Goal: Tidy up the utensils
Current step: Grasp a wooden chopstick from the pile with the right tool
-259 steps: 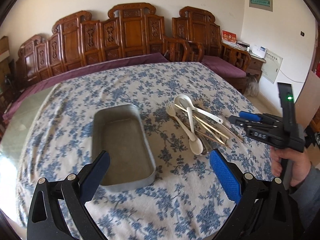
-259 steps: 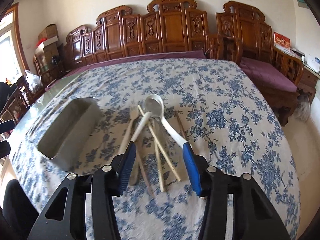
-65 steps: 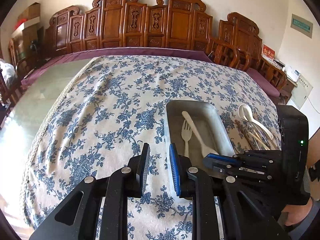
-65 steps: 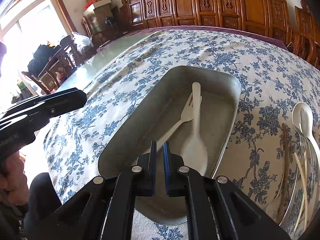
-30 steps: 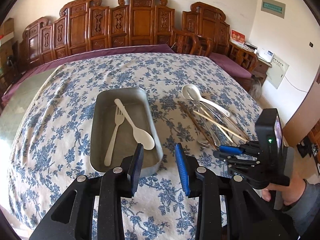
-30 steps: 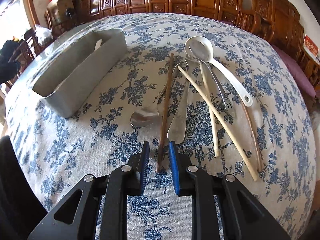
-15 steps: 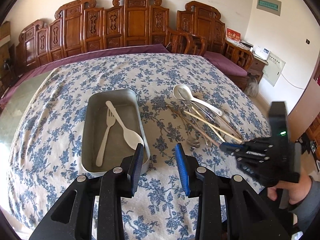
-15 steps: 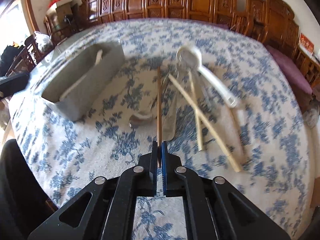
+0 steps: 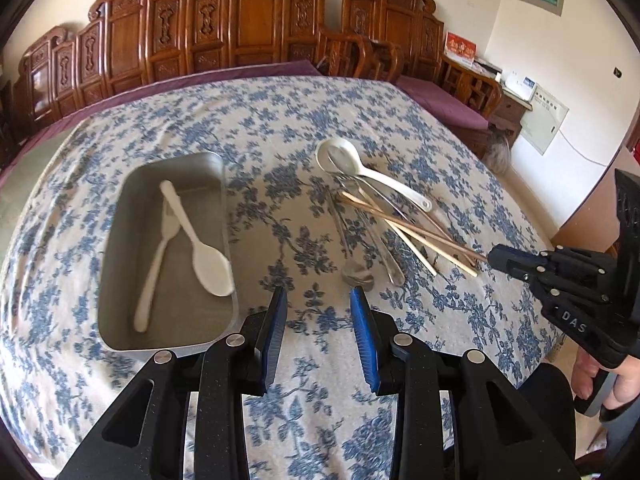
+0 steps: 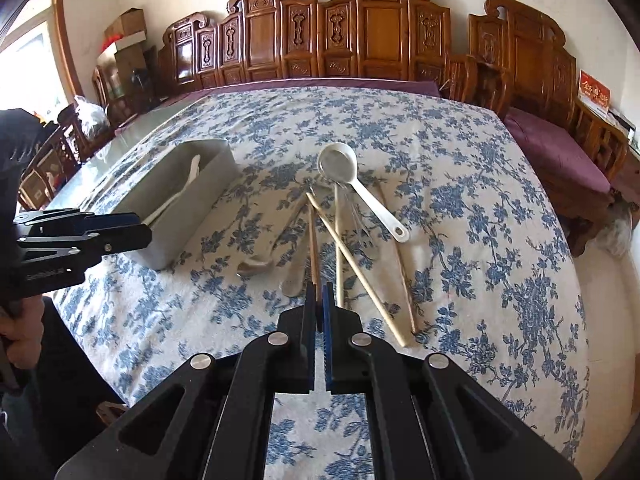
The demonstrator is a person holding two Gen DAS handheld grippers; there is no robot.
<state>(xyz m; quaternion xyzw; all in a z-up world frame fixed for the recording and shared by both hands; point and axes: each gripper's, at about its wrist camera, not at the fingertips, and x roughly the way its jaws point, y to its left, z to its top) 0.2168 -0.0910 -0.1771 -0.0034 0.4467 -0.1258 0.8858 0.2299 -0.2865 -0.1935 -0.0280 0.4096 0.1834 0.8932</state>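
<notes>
The right gripper (image 10: 319,300) is holding the near end of a brown chopstick (image 10: 313,240) between its jaws, which are pressing tightly on it. The chopstick is pointing away from the jaws toward the pile of utensils (image 10: 344,224), and its far end is lying among them. In the left wrist view the same gripper (image 9: 494,258) is standing at the right of the pile, with the chopstick (image 9: 412,228) running from its tip back into the pile.

The pile is lying on the table (image 10: 460,168), to the right of the metal tray (image 10: 200,196). A white ladle (image 10: 352,184), pale chopsticks (image 10: 356,264) and a metal spoon (image 9: 356,272) are lying in it.

The left gripper (image 9: 319,316) is hanging above the cloth just beside the near right corner of the tray (image 9: 120,240). Its jaws are standing partly open with nothing between them. Inside the tray a white fork (image 9: 158,256) and a white spoon (image 9: 200,244) are lying, crossing each other.
</notes>
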